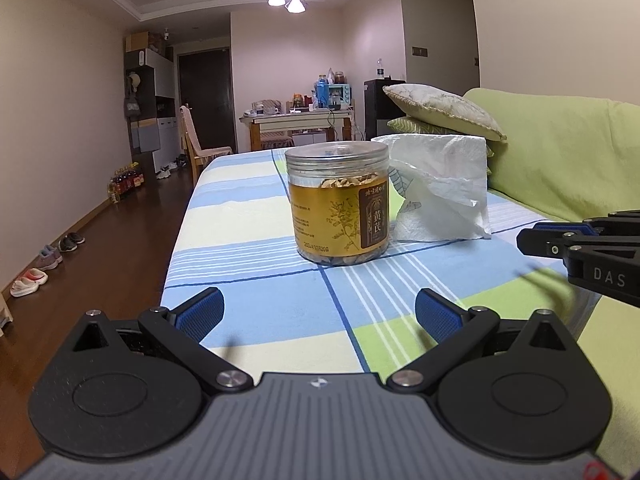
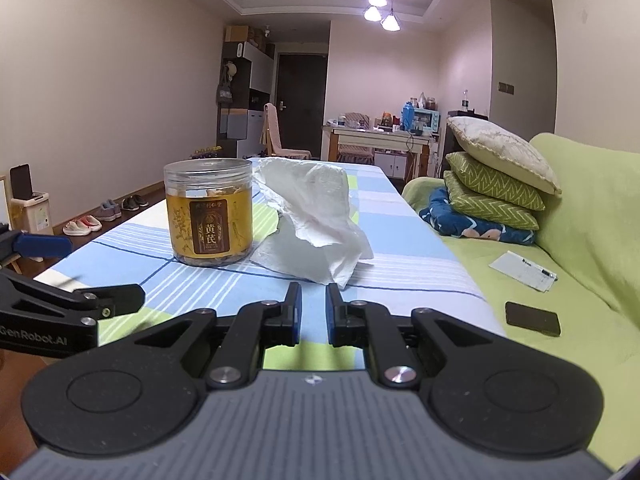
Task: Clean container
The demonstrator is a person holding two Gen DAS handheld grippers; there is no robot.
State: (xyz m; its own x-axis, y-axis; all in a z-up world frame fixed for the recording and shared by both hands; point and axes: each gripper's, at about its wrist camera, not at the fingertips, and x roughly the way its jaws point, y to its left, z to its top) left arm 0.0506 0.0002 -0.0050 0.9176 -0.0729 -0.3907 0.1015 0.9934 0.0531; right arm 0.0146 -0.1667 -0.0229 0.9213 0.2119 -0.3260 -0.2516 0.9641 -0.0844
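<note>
A clear plastic jar (image 1: 340, 204) with a yellow and brown label and a clear lid stands upright on the striped tablecloth (image 1: 248, 248). It also shows in the right wrist view (image 2: 210, 216). A crumpled white paper towel (image 1: 440, 188) lies just right of the jar, touching or nearly touching it; it also shows in the right wrist view (image 2: 316, 216). My left gripper (image 1: 320, 312) is open and empty, a short way in front of the jar. My right gripper (image 2: 313, 312) has its jaws nearly together with a narrow gap, empty, just short of the towel's near edge.
A green sofa (image 2: 580, 208) with stacked cushions (image 2: 496, 176) runs along the table's right side. A black phone (image 2: 532, 318) and a paper with a pen (image 2: 524, 272) lie on its seat. The floor with shoes (image 1: 40, 268) lies left of the table.
</note>
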